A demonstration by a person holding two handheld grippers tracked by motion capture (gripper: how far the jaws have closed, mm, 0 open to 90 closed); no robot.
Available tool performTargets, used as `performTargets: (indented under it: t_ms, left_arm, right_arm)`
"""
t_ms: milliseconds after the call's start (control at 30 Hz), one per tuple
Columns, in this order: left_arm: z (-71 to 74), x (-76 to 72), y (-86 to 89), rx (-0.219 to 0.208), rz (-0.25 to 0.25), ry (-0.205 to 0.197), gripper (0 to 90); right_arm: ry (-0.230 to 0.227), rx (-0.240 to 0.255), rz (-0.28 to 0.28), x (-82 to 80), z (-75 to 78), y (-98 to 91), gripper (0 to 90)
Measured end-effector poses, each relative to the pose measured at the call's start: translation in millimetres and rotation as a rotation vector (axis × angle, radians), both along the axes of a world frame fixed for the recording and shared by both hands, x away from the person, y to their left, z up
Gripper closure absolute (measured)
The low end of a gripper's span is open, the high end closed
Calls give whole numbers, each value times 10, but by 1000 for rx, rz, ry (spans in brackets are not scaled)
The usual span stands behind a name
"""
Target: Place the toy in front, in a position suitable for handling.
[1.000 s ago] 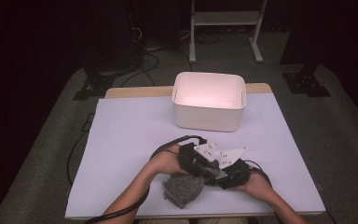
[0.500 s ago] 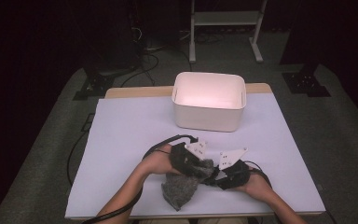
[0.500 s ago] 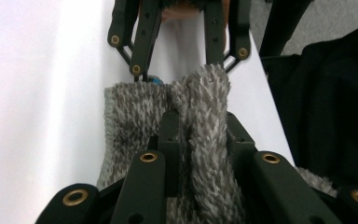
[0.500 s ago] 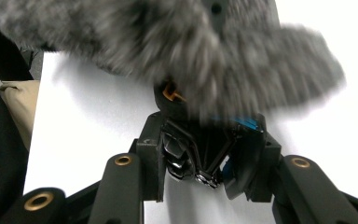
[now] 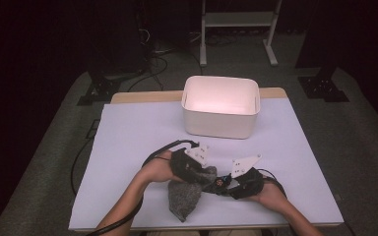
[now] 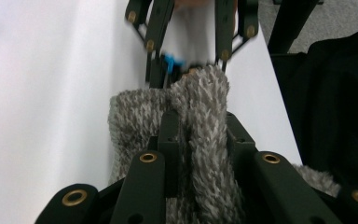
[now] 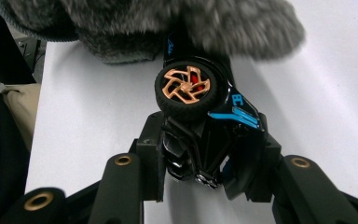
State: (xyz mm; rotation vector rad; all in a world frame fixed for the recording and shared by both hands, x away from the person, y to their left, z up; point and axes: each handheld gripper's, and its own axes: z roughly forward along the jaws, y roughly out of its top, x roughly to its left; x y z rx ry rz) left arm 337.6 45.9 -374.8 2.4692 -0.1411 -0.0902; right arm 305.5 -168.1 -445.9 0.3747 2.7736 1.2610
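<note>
Jaws of left gripper (image 6: 193, 154) pinch grey fuzzy pouch (image 5: 184, 196), right gripper (image 7: 205, 158) clamps toy car (image 7: 205, 116) entering it.

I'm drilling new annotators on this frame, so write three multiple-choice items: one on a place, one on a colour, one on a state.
1. Where is the white bin?
A. Beyond the hands, toward the table's far edge
B. At the near edge
C. On the floor

2. What colour is the toy car wheel's hub?
A. Silver
B. Copper-orange
C. Green

3. What is the left hand-held gripper doing?
A. Standing open, nothing between the jaws
B. Shut on the grey fuzzy cloth
C. Shut on the bin's rim

A: the high view shows it behind both hands.
B: the right gripper view shows copper spokes.
B: the left gripper view shows the jaws pinching the cloth.
</note>
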Motion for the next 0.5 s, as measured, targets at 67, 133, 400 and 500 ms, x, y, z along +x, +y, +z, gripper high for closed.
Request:
performTargets:
  t_ms: [67, 133, 400, 500]
  left_arm:
    - [-5, 0, -123, -1, -22, 0, 735]
    - [-2, 3, -222, -3, -39, -4, 734]
    - [-22, 16, -414, -8, -72, 12, 734]
    - [-16, 11, -340, -2, -62, 16, 733]
  right_arm:
    - [-1, 3, 0, 2, -3, -2, 572]
    - [5, 10, -4, 2, -7, -5, 572]
    - [12, 19, -11, 3, -14, -7, 572]
    - [5, 15, -6, 3, -13, -4, 572]
